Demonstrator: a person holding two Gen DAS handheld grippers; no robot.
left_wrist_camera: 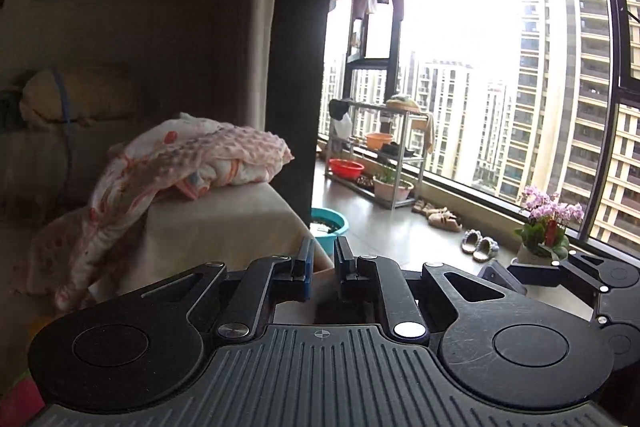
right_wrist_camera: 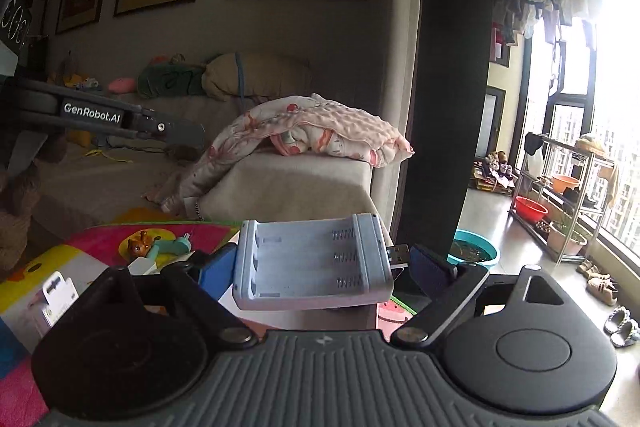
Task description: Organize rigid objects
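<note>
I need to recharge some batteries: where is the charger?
In the right wrist view, the white battery charger sits gripped between the right gripper fingers, lifted before the sofa.

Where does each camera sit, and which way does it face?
Left wrist: sits on the left gripper, facing the balcony window; its nearly closed, empty fingers show, plus part of the right gripper at the right edge.
Right wrist: sits on the right gripper, facing the sofa and wall; its fingers hold a white battery charger.
Shared: the pink blanket and the blue basin.
</note>
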